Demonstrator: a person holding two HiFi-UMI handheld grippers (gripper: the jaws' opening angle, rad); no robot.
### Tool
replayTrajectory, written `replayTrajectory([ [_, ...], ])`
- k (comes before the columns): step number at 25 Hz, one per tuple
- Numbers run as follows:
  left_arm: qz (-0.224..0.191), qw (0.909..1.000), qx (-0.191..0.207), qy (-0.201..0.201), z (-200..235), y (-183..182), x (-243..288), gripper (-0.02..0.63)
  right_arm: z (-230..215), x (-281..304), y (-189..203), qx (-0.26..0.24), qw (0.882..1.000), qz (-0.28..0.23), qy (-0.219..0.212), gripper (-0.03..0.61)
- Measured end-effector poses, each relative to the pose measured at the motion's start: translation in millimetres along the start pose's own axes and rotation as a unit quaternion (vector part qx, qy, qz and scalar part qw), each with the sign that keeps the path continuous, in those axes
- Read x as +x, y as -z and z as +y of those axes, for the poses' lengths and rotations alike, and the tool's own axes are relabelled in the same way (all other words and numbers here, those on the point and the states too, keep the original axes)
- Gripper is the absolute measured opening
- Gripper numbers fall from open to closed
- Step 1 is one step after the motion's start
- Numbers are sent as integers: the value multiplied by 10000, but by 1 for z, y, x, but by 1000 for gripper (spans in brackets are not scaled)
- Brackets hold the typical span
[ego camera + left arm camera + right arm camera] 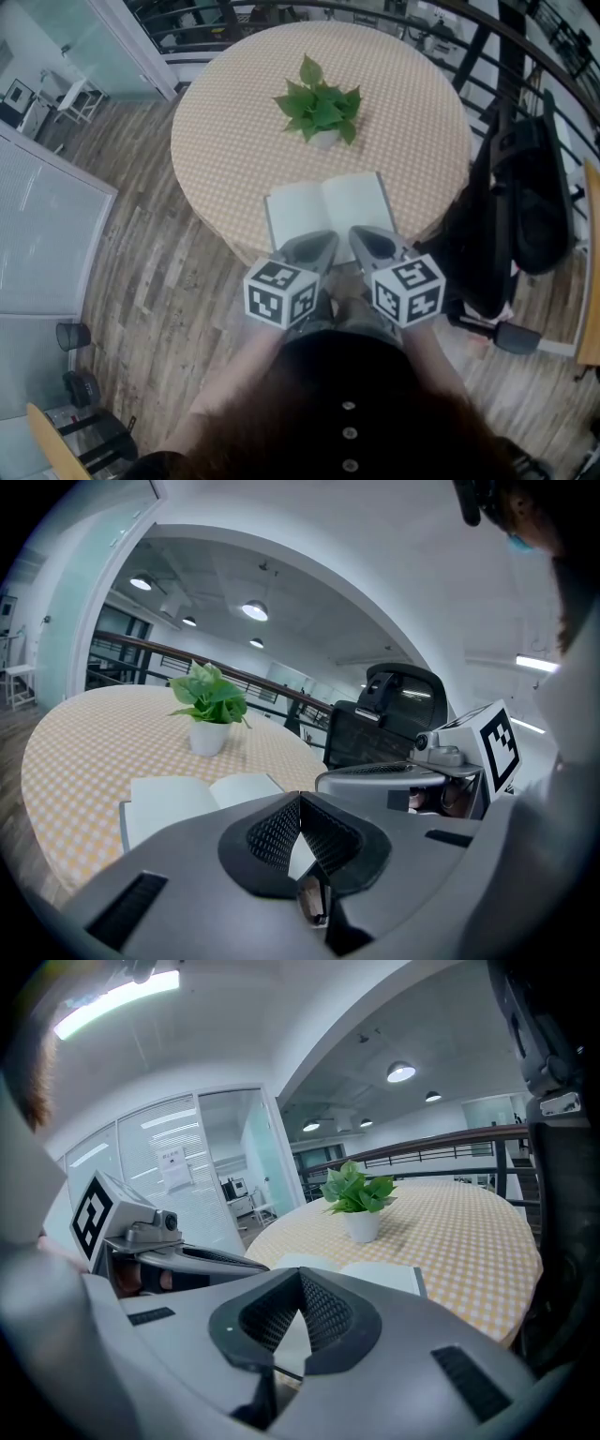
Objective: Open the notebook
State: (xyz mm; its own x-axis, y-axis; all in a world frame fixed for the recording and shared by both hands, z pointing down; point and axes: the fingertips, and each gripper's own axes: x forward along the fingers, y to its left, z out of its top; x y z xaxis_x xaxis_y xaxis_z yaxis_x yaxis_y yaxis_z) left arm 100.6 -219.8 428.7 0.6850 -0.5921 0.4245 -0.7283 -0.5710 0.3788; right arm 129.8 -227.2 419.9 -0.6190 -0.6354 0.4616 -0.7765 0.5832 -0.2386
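In the head view, the notebook [328, 211] lies open and flat on the near part of the round table [225, 112], which has a checked cloth, and two pale pages face up. A potted plant [321, 111] stands beyond it, toward the middle of the table. My left gripper [314, 248] and right gripper [368, 246] sit side by side at the notebook's near edge. Their tips overlap that edge from this angle, so I cannot say from here whether they touch it. A black bag [525, 187] hangs to the right, off the table.

In the left gripper view, my left jaws are pressed together with nothing between the pads. The open notebook lies on the cloth ahead and to the left of them, with the plant behind it.

In the right gripper view, my right jaws are likewise pressed together and pinch nothing. The notebook's spread pages show just past them, with the plant further back.

I judge the task done, since the cover is turned back and the pages rest flat without my holding them. As far as I can see, nothing is left except drawing both grippers away.
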Motion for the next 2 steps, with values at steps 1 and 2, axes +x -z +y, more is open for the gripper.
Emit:
replayTrajectory([
  [1, 11, 10000, -1, 1, 0, 1, -1, 9, 1, 0, 1, -1, 10000, 16, -4, 9],
  [2, 21, 10000, -2, 2, -1, 2, -1, 9, 1, 0, 2, -1, 10000, 32, -8, 11],
])
